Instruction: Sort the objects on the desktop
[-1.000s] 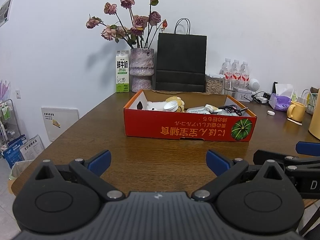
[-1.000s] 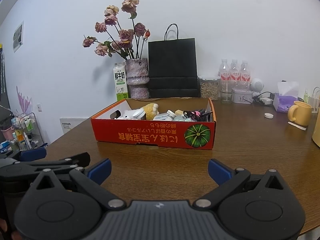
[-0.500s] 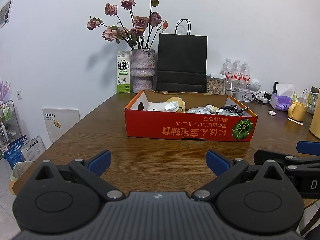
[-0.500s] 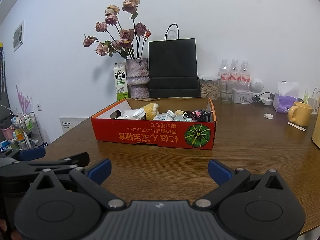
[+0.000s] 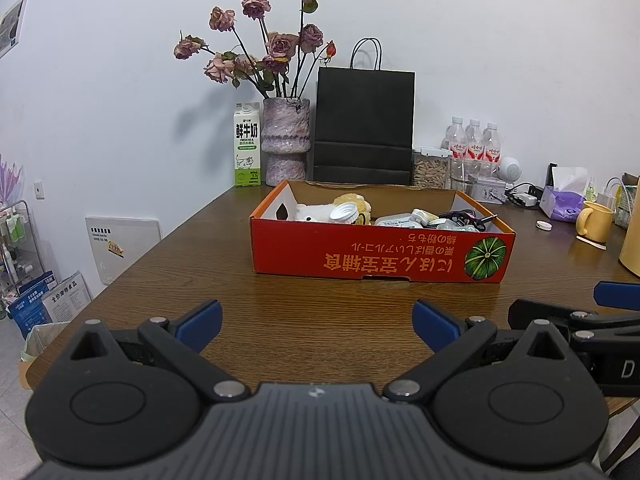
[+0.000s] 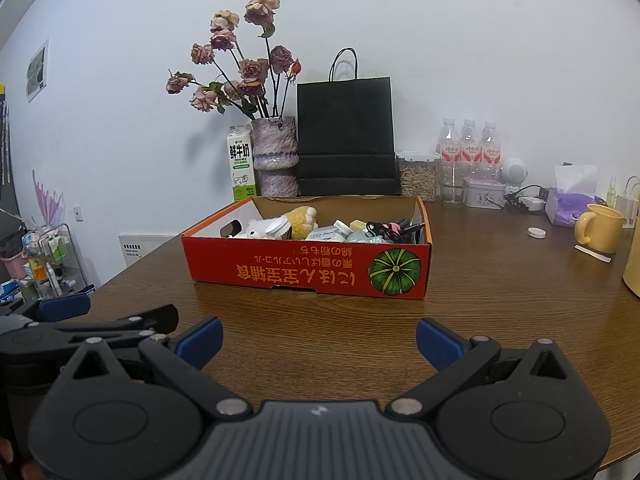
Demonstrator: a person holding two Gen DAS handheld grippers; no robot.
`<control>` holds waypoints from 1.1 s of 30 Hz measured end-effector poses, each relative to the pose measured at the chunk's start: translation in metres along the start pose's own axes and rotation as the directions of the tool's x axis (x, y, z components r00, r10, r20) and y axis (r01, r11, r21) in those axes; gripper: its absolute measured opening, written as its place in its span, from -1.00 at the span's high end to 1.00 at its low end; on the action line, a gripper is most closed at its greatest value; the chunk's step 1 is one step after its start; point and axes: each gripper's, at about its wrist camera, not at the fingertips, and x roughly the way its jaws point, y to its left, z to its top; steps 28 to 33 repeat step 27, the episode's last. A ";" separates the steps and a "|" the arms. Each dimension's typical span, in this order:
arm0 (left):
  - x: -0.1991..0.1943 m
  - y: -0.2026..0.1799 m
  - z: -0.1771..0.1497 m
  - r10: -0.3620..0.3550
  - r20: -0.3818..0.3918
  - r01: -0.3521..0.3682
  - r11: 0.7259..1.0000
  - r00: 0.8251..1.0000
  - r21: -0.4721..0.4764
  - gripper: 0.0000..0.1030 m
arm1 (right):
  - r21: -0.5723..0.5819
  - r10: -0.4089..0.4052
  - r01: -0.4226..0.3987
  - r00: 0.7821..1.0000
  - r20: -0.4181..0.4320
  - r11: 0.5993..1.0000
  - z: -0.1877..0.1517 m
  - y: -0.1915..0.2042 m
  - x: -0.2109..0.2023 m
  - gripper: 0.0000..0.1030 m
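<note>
Ahead of both tongs, well apart from their tips, a red cardboard box (image 5: 382,252) sits on the wooden tabletop (image 5: 312,312), holding a plush toy (image 6: 302,218), a white cap (image 5: 343,213) and cables (image 6: 394,227). Left tongs (image 5: 316,322) and right tongs (image 6: 318,338) hang side by side over the tabletop's near edge, both spread wide and gripping nothing.

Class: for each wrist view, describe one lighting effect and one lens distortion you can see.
Left wrist view: the flowers cast a soft shadow on the wall, and dark fisheye corners frame the picture. Right wrist view: the table shows a mild sheen, and the wall bows toward the edges.
</note>
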 end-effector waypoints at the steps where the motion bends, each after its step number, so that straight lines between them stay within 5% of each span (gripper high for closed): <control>1: 0.000 0.000 0.000 0.000 0.000 0.000 1.000 1.000 0.000 -1.00 | 0.000 0.000 0.000 1.000 0.000 1.000 0.000 0.000 0.000 -1.00; 33: -0.002 -0.001 -0.001 -0.001 0.022 0.001 1.000 1.000 0.002 -1.00 | -0.004 -0.005 0.005 1.000 0.006 1.000 0.003 -0.004 -0.001 -1.00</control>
